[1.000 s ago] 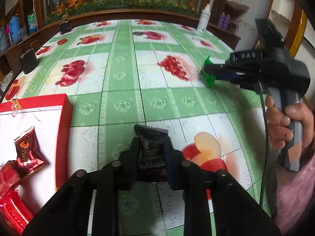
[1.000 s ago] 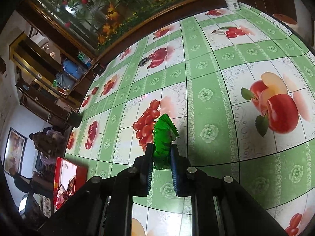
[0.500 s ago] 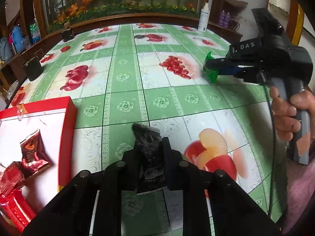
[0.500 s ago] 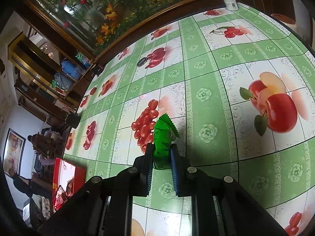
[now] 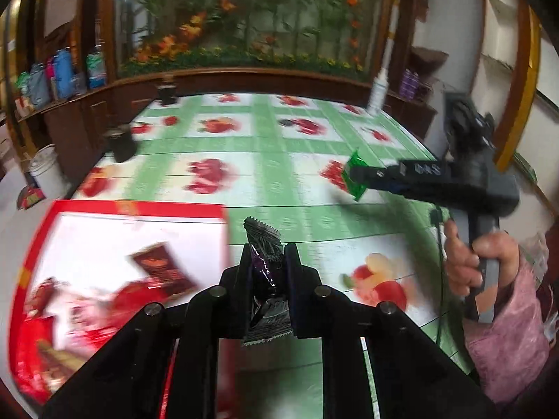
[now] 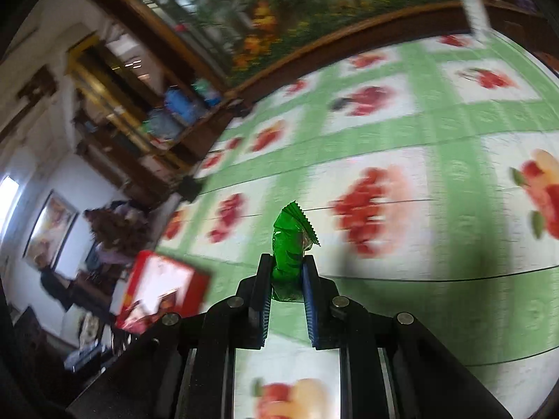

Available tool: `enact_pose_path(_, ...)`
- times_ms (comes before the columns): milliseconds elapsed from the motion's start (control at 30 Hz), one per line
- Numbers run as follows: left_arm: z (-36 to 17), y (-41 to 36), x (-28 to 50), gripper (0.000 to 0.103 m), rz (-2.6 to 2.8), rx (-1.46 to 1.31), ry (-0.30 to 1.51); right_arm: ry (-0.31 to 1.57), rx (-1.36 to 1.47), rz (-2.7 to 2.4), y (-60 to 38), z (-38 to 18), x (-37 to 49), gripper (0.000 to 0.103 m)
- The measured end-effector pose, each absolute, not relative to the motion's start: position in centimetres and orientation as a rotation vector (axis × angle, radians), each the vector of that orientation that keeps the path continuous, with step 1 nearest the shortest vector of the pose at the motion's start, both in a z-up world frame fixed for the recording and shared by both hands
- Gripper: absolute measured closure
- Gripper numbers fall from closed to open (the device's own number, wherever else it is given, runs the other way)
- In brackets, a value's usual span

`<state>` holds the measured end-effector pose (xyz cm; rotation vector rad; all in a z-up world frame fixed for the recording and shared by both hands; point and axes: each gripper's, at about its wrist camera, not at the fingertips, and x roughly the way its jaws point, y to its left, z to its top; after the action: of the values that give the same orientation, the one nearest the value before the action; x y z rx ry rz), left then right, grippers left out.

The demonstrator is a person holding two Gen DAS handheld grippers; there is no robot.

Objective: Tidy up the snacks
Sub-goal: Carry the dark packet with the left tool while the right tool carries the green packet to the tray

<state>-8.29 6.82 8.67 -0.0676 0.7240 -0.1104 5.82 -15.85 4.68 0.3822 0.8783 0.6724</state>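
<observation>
Red-rimmed white shallow box [image 5: 139,207] at table's left edge already holds red snack packets [image 5: 159,269]. Left gripper [image 5: 267,262] clamped on dark purple foil sachet [image 5: 263,244], right gripper [image 6: 286,269] clamped on green foil sachet [image 6: 290,241]; both above green fruit-print tablecloth [image 5: 244,174], not yet boxed.

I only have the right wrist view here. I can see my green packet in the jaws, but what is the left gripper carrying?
Observer: The left gripper is shut on a dark purple-black packet with a serrated top edge.
Operator: Is anything already in that red box?
Observer: Yes, the red box holds several red wrapped snacks, lying towards its near end.
Operator: How does my green packet look from over there?
Observer: The right gripper is held by a hand above the tablecloth, with the green packet sticking out at its tip, clear of the table.
</observation>
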Motion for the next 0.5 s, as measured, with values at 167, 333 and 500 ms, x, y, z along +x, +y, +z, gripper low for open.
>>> enact_pose_path(167, 9.9, 11.7, -10.0, 0.090, 0.012, -0.079, 0.660, 0.827, 0.343, 0.846, -10.6, 5.8, 2.4, 0.087)
enact_pose_path(333, 9.4, 15.0, -10.3, 0.089, 0.124, -0.083, 0.639, 0.844, 0.341, 0.971, -5.0, 5.8, -0.1, 0.087)
enact_pose_path(500, 8.1, 17.4, -10.6, 0.089, 0.173, -0.099, 0.655, 0.870, 0.298, 1.042, 0.3, 5.4, -2.0, 0.087)
